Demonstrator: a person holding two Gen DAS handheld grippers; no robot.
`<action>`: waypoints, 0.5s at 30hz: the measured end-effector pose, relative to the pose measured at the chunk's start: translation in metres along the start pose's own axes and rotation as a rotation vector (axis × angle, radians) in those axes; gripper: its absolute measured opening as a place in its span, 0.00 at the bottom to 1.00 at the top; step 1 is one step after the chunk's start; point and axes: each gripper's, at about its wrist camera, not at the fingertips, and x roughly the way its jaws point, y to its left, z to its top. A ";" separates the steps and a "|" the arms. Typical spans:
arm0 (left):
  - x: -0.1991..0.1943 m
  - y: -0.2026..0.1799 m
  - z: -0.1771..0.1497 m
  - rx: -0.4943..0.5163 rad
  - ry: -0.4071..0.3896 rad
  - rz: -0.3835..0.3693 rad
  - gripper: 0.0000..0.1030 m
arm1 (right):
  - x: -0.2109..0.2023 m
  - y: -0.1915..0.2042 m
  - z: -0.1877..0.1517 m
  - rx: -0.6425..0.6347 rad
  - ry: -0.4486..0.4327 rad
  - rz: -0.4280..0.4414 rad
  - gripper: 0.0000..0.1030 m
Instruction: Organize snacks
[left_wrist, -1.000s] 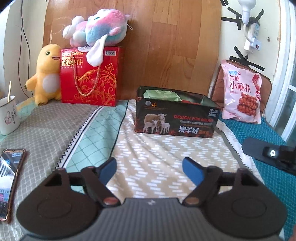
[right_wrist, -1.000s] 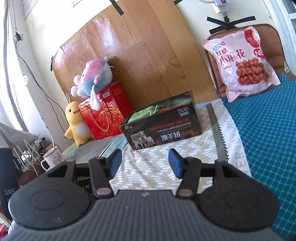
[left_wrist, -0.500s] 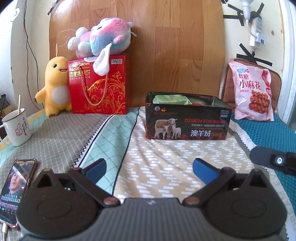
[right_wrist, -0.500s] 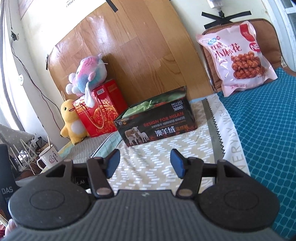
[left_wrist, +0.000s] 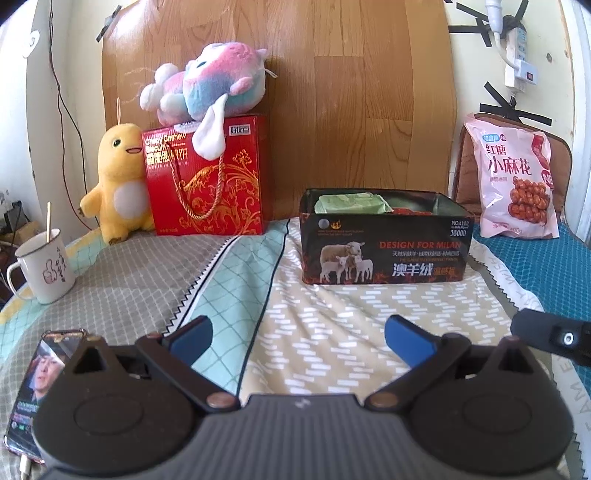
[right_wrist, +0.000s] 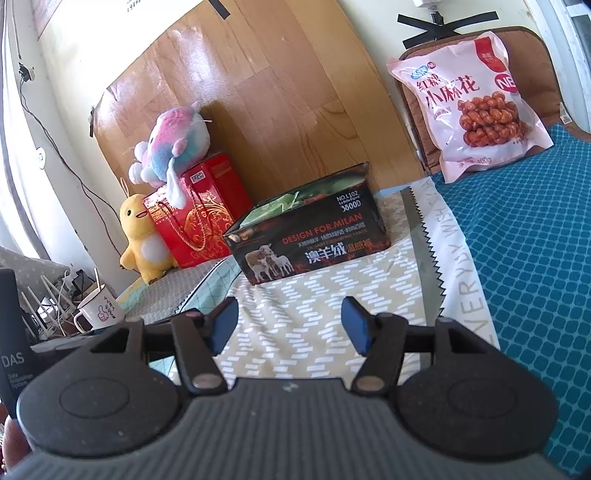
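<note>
An open black box printed with sheep stands on the bedspread ahead of both grippers. A green packet and a bit of red packaging show inside it. A pink bag of fried dough twists leans against a brown cushion at the far right. A red cashew-biscuit gift box stands at the back left. My left gripper is open wide over the bedspread, short of the box, with nothing between its fingers. My right gripper is open too and empty, with the box ahead and the pink bag up right.
A yellow plush sits beside the gift box and a pastel plush lies on top of it. A white mug and a lit phone are at the left. A black piece of the other gripper pokes in at the right edge.
The left jaws have spread noticeably wider and the left view has levelled out and tipped up a little. The right jaws have parted slightly; the right view shifted only a little.
</note>
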 end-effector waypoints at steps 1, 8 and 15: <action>0.000 0.000 0.000 0.001 -0.001 -0.002 1.00 | 0.000 0.000 0.000 0.001 0.000 -0.001 0.63; -0.002 -0.001 0.002 -0.007 0.008 -0.020 1.00 | -0.002 -0.002 0.000 0.009 -0.004 -0.006 0.67; -0.003 0.001 0.003 -0.044 0.026 -0.028 1.00 | -0.003 -0.003 0.000 0.011 -0.003 -0.008 0.68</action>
